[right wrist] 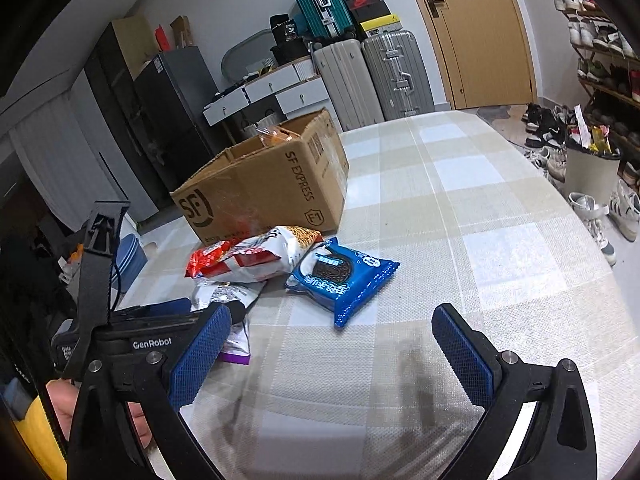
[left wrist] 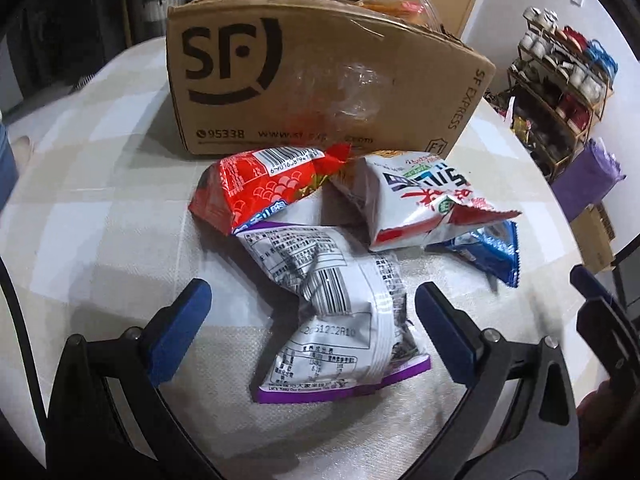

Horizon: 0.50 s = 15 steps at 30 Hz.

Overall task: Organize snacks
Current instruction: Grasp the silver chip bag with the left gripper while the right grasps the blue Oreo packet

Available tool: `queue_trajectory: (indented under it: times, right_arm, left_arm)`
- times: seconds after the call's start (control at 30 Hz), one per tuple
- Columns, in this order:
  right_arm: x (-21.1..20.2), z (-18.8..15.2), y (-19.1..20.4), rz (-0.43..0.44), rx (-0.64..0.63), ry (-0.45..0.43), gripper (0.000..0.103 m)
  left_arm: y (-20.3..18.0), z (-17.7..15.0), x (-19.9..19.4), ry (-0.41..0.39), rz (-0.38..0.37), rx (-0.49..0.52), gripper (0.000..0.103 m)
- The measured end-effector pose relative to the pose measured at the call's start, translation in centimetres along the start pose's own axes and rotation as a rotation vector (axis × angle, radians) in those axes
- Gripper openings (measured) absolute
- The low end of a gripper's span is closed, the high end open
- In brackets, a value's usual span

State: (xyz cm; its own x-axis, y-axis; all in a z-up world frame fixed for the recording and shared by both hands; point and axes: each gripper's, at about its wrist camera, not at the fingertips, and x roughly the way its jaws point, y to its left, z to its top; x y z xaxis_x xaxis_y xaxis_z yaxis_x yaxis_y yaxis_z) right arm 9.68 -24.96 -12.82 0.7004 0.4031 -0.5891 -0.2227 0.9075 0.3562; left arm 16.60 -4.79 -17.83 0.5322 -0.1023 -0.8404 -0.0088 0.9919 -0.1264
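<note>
Printed "SF", "95338" and "SF EXPRESS", cardboard box (left wrist: 320,80) at upper centre of the checked worktop (left wrist: 100,220), snack packets heaped just below: purple-edged barcode packet (left wrist: 328,312) between spread left gripper (left wrist: 312,320), Oreo pack (right wrist: 340,276) above spread "GenRobot" right gripper (right wrist: 332,340).

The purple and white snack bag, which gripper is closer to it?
Left. The left gripper is open with the purple and white snack bag between its fingers; the right gripper is open over bare tablecloth beside it.
</note>
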Motion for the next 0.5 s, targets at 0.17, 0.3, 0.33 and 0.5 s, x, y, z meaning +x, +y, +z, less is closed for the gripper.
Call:
queue_trajectory:
  times: [0.17,0.3,0.33,0.5]
  right_arm:
    - [0.6,-0.2,-0.4,0.017,0.016,0.016,0.102]
    - [0.9,-0.3,-0.7,0.036,0.028,0.027,0.102]
    - [1.0,-0.3,-0.7,0.041,0.033,0.031,0.102]
    - [1.6,-0.3,-1.9,0.073,0.094,0.051,0.102]
  left_arm:
    - [-1.3,0.2,0.7,-0.015,0.042,0.06,0.096]
    - [-1.3,0.6,0.3,-0.037,0.028,0.051,0.07]
    - [-1.2,0.7,0.2,-0.039,0.017,0.051,0.054]
    - [-1.4,1.4,0.1,-0.033,-0.012,0.063,0.044]
